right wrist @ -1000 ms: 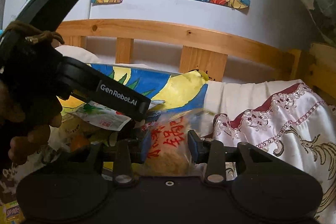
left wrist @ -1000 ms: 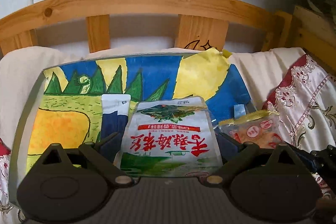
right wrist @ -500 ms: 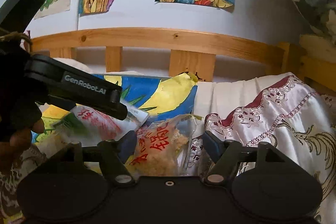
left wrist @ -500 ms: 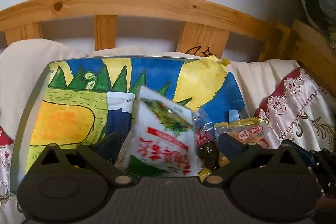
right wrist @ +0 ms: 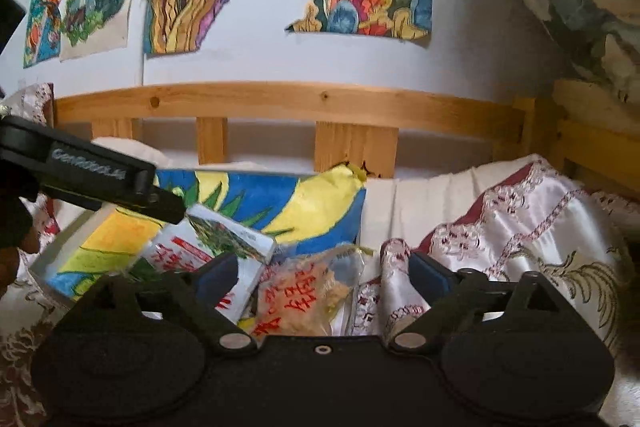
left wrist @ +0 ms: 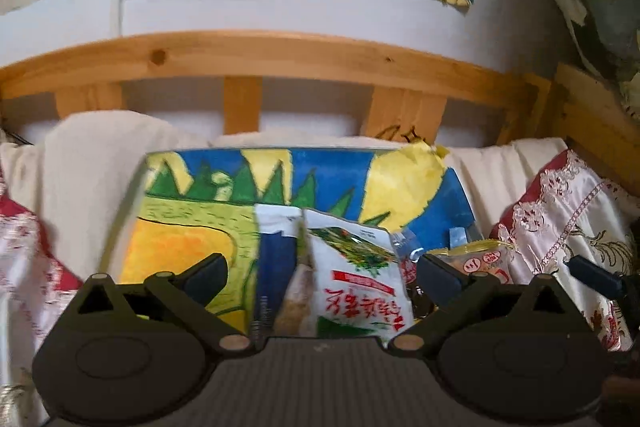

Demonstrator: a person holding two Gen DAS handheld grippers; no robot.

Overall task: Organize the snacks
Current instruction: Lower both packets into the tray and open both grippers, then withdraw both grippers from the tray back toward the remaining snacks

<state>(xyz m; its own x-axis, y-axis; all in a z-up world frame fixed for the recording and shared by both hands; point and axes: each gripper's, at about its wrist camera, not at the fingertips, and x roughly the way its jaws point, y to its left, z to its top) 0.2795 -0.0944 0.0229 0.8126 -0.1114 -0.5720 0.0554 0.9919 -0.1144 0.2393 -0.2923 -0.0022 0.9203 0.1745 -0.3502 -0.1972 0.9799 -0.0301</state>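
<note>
- The right tool [right wrist: 322, 277] is opening, low in the centre of its own view; its blue-padded fingers [right wrist: 218, 273] stand clear of the clear plastic bag of pale crumbly snack with red lettering [right wrist: 304, 301], which lies free between them.
- A second ago those pads were pinched on that bag. It is released now, resting lower centre against the white-and-green snack pouch with red characters [right wrist: 200, 259].
- My read: this bag counts as placed, and the right hand is free for another item.
- The left tool [left wrist: 320, 277] is spread wide with nothing gripped. The white-and-green pouch [left wrist: 358, 281] stands tilted between its fingers, untouched, beside a dark blue and white packet [left wrist: 276, 259].
- Compared with a second ago, that pouch has tipped from flat-on to leaning, and the left view sits further back and higher, with more of the wooden headboard [left wrist: 256, 57] showing.
- All snacks cluster lower centre on the painted tray with a blue, yellow and green picture [left wrist: 180, 239], on the bed.
</note>
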